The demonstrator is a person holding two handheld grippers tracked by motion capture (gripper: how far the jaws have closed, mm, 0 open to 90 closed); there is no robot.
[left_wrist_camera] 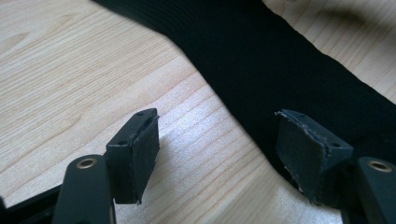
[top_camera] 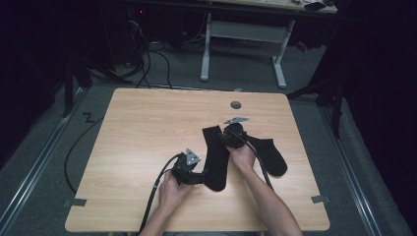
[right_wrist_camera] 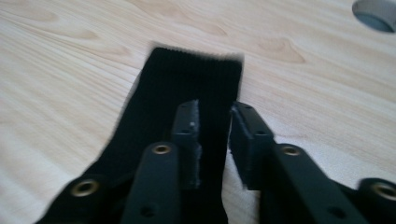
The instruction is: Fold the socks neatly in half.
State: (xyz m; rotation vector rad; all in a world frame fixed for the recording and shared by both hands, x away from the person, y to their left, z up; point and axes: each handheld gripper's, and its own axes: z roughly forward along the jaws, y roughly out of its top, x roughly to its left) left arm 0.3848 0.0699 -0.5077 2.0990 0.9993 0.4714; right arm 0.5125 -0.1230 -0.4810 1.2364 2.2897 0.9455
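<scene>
Black sock [top_camera: 215,157] lying flat at frame centre, long axis running top to bottom, cuff toward the top, left gripper [left_wrist_camera: 217,158] jaws wide apart beside its lower end, right gripper [right_wrist_camera: 215,140] jaws parted over the cuff, nothing pinched.

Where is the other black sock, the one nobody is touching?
In the high view, the second black sock lies flat on the wooden table, right of the person's right hand, angling away from the long sock.

tongs [right_wrist_camera: 215,140]: black, brass rivets | pads: worn edges | plate: grey triangle | cable: black
</scene>
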